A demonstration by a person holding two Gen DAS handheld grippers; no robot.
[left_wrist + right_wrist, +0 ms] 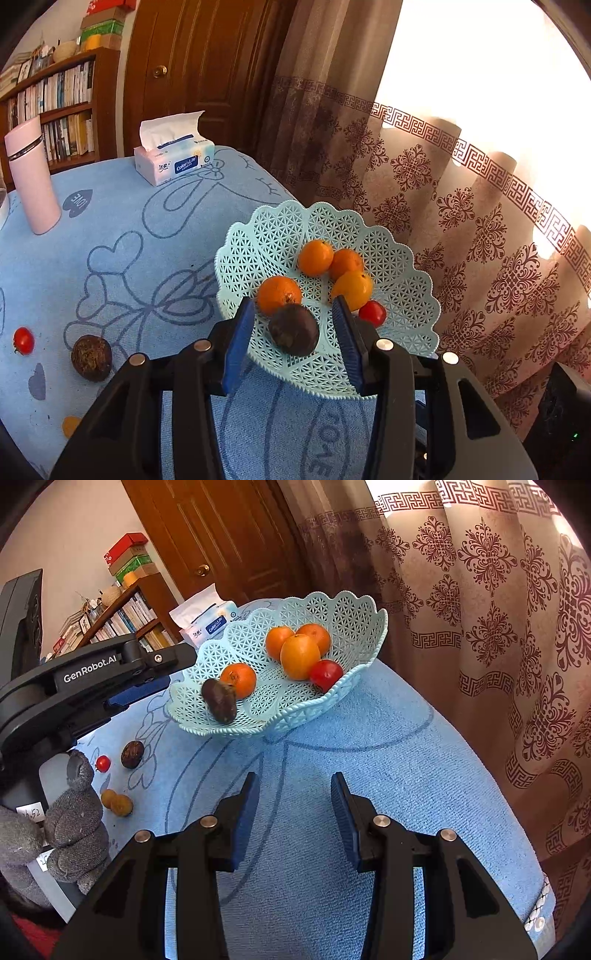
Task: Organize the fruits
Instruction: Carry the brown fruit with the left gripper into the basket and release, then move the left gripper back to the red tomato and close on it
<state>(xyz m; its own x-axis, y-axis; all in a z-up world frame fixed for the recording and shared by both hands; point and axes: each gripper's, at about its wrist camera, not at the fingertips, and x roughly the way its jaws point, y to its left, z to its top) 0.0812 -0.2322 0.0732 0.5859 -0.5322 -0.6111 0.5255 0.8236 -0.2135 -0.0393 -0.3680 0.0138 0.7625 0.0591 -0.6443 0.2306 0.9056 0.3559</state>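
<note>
Left wrist view: the left gripper (295, 328) is hanging over the near rim of the mint basket (266, 236), spread, pinching nothing, with a dark fruit (294, 329) lying loose between its blue pads. Four oranges and a tomato (372, 313) are sitting in the basket. The right gripper (293, 805) is spread over bare blue cloth (369, 775). Another tomato (23, 340) and dark fruit (91, 357) are waiting near the cloth's left edge.

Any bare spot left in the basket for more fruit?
Yes: the basket floor is bare on its side toward the tissue pack, beside the oranges. It is crowded nearer the curtain, where oranges and a tomato cluster; a dark fruit fills the near edge.
</note>
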